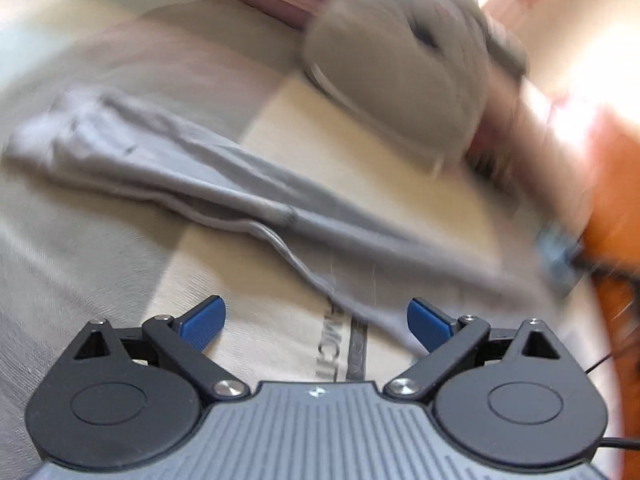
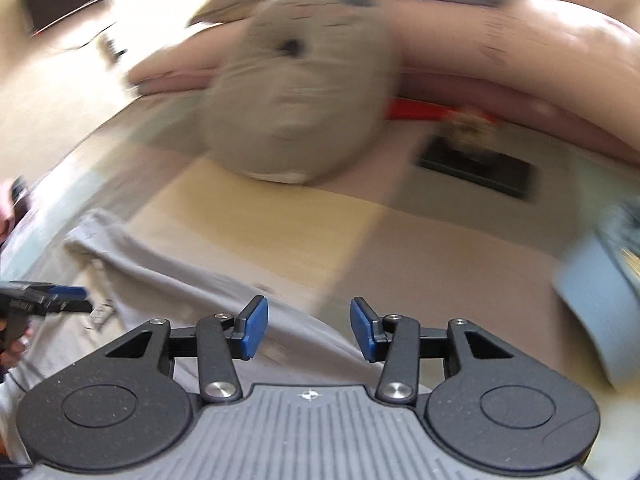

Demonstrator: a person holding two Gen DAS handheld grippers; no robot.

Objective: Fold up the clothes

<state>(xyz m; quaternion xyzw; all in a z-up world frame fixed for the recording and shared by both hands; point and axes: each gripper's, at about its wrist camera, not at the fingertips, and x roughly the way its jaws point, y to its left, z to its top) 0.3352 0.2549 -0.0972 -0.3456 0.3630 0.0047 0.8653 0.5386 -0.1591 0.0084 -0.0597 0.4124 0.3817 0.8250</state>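
From the left wrist, blurred print on the bedsheet (image 1: pixel 280 344) read partly "MICIT". The left gripper (image 1: pixel 316 322) stood wide open and empty, the grey garment (image 1: pixel 208 184) lying ahead across the bed.

From the right wrist, the right gripper (image 2: pixel 309 328) was half open, gripping nothing, above the grey garment (image 2: pixel 168 292).

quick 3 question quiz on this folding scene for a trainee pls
1. True or false: the right gripper is clamped on the grey garment.
2. What lies on the bed beyond the garment: A a grey plush toy, B a laundry basket, C a shoe?
3. Fill in: the left gripper has its jaws ____.

Key
1. False: its jaws are apart, nothing pinched.
2. A, the grey plush toy.
3. Open.
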